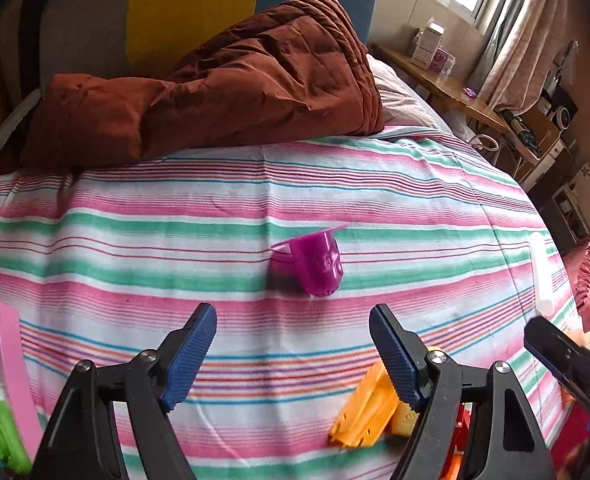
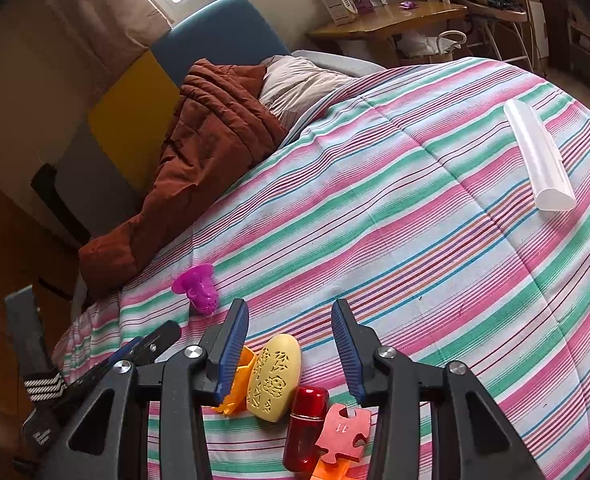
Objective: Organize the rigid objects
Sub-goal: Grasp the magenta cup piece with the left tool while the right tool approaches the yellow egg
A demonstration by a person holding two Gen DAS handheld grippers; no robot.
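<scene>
Left wrist, purple cup [image 1: 315, 264] on its side

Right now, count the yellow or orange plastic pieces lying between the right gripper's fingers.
2: a pale yellow carved oval mid-gap, and an orange ridged piece at the left finger. More may be hidden.

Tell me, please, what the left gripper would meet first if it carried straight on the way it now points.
Probably the purple cup, lying on its side on the striped bedspread. It sits just beyond the open left gripper, roughly centred between the fingers. Depth is uncertain, so the gripper could meet the bedspread just short of it.
</scene>
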